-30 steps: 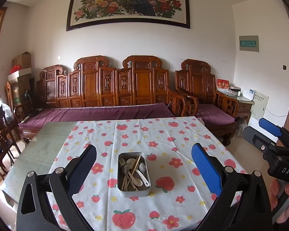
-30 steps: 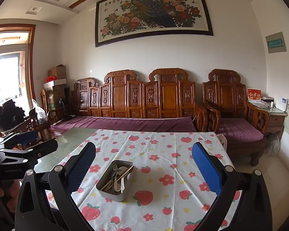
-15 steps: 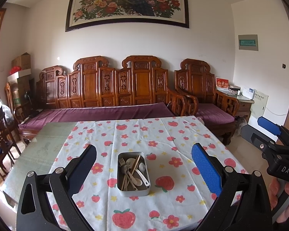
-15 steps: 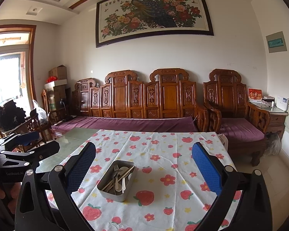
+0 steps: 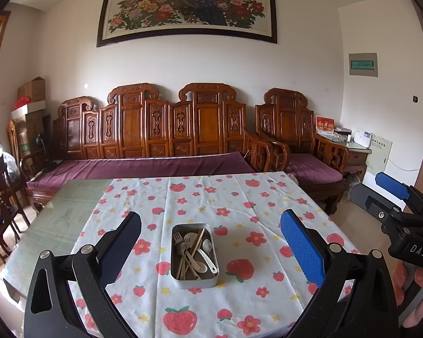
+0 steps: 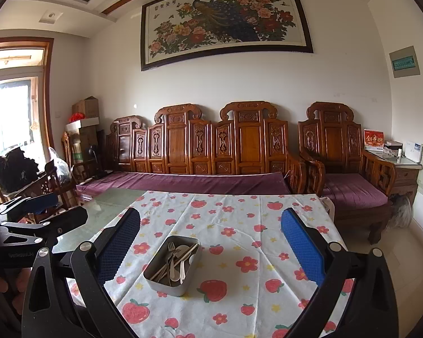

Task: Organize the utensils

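Left wrist: strawberry tablecloth (image 5: 239, 197) on table, carved sofa (image 5: 160, 129) behind

The right gripper (image 6: 210, 242) hung wide open above the counter (image 6: 239, 214), with a metal tin (image 6: 170, 284) of jumbled utensils (image 6: 174, 259) sitting on the strawberry tablecloth (image 6: 268, 253) below.

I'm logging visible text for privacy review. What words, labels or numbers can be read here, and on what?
"DAS": white letters on the black body of the right tongs, seen from the left wrist.
Lettering on the left tongs body: too blurred to read.
Characters atop the peacock painting: too small.
Red card with gold characters: unreadable.
Green wall panel: unreadable.
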Tool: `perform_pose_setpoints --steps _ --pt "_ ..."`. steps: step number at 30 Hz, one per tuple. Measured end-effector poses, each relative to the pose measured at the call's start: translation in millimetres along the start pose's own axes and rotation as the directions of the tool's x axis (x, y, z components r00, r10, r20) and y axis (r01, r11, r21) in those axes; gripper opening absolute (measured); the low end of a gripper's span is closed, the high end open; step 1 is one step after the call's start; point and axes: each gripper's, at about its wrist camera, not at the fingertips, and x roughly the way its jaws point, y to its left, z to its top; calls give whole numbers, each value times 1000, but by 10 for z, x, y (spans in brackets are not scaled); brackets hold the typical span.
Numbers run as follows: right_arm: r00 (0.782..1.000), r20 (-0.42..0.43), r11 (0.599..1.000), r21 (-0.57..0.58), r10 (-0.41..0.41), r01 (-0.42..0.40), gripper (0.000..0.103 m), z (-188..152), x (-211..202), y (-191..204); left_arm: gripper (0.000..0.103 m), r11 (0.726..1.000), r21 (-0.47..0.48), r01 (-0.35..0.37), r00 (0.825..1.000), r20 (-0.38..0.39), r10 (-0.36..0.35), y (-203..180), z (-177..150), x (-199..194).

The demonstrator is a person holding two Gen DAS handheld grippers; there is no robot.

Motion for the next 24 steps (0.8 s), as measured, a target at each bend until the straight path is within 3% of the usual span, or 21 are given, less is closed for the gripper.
perform_pose_setpoints --steps 24 --pt "1000 -1 1000 1 3 -3 101 -14 19 13 96 1000 -6 8 1000 5 -8 -17 22 -5"
